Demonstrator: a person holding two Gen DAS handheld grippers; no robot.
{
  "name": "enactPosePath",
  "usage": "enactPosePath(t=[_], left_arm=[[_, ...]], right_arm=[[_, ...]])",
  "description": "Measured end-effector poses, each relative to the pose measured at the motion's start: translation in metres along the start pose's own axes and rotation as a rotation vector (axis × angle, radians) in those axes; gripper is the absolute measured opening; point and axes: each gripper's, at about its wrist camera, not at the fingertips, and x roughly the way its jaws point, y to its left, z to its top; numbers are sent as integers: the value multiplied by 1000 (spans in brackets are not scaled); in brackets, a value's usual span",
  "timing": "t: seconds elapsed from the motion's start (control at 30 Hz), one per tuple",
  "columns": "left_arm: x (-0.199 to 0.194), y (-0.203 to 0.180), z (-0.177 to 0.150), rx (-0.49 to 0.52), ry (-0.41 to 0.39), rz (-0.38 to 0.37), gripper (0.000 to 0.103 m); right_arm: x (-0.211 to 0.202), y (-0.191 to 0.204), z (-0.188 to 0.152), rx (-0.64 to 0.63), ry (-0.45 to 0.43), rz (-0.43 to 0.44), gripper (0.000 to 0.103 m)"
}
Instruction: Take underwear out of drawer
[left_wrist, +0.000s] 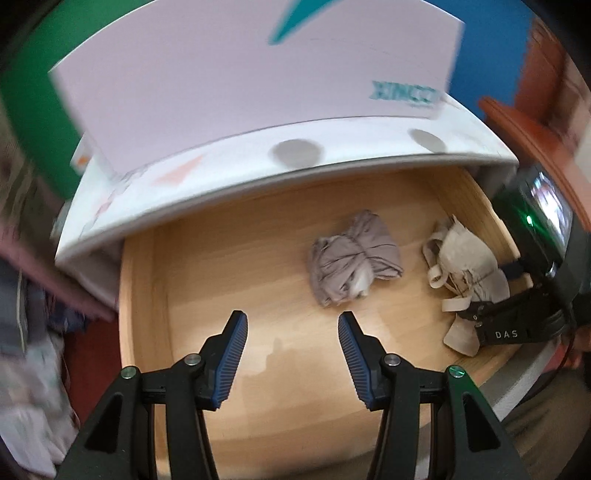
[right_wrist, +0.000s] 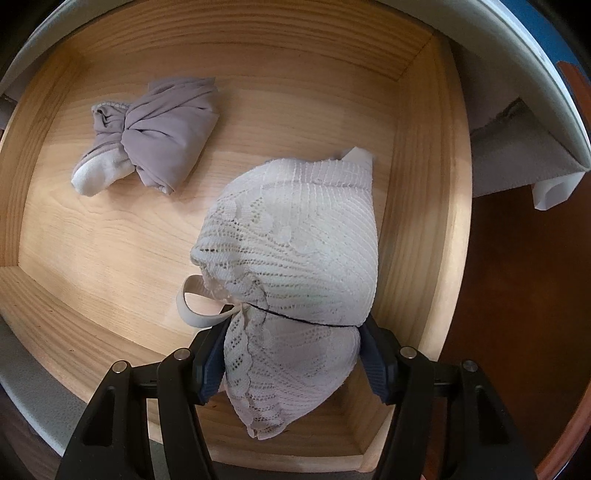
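An open wooden drawer (left_wrist: 221, 266) holds two pieces. A grey underwear bundle (left_wrist: 354, 254) with a white part tucked in lies mid-drawer, ahead of my left gripper (left_wrist: 292, 321). That gripper hovers over bare wood, open, with nothing between its blue pads. A pale lace bra (left_wrist: 465, 258) lies by the drawer's right wall. In the right wrist view my right gripper (right_wrist: 291, 328) is shut on the lace bra (right_wrist: 295, 240), one pad on each side of its near end. The grey bundle (right_wrist: 162, 136) sits to the upper left. The right gripper's black body (left_wrist: 517, 325) shows at the drawer's right.
A white cabinet edge (left_wrist: 295, 173) overhangs the drawer's back, with a white panel with teal lettering (left_wrist: 258, 81) above it. Blurred clothes (left_wrist: 29, 369) lie at the left. Right of the drawer wall (right_wrist: 417, 184) are grey-white cloth (right_wrist: 517, 158) and a red-brown floor (right_wrist: 517, 295).
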Motion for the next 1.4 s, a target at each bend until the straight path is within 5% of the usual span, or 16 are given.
enactPosePath(t=[0.83, 1.2, 1.3, 1.4], left_arm=[[71, -37, 37, 208, 202, -68, 52], [93, -48, 55, 231, 217, -66, 52], [98, -48, 56, 239, 226, -60, 37], [105, -49, 55, 232, 236, -60, 34]], right_arm=[[3, 1, 3, -12, 0, -13, 60], [4, 3, 4, -14, 0, -13, 60], [5, 5, 5, -14, 0, -12, 60], [5, 5, 5, -16, 0, -13, 60]])
